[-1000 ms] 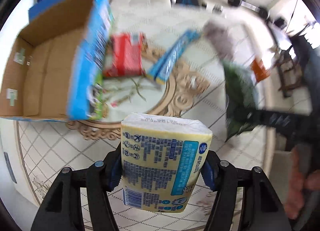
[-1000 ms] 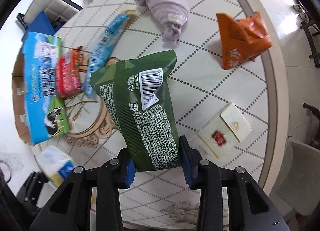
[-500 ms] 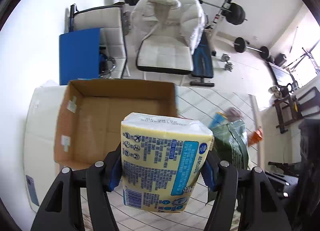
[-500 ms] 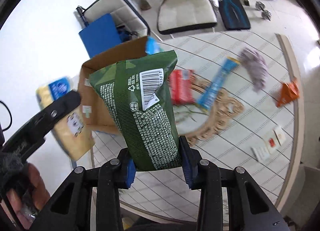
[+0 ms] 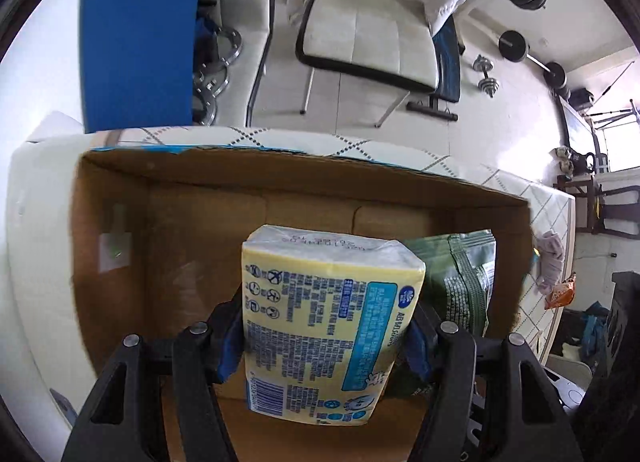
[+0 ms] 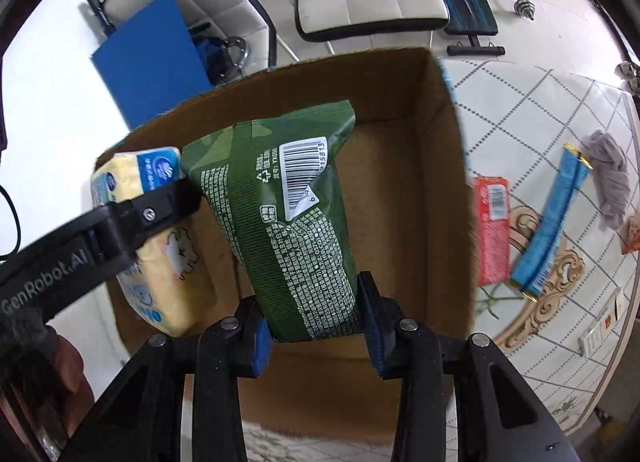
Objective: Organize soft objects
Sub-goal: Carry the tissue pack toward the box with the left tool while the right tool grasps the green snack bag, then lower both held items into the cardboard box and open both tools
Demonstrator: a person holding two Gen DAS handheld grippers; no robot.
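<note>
My left gripper is shut on a yellow tissue pack and holds it over the open cardboard box. My right gripper is shut on a green snack bag, held over the same box. The two items hang side by side above the box floor. The green bag shows to the right of the tissue pack in the left wrist view. The tissue pack and left gripper show at the left in the right wrist view.
On the tiled table right of the box lie a red packet, a blue wrapper, a grey cloth, an orange bag and small cards. Beyond the table stand a white chair, a blue board and dumbbells.
Both grippers have swung from over the table to above the open box, carrying the tissue pack and the green bag. Both items now hang close together inside the box opening.
</note>
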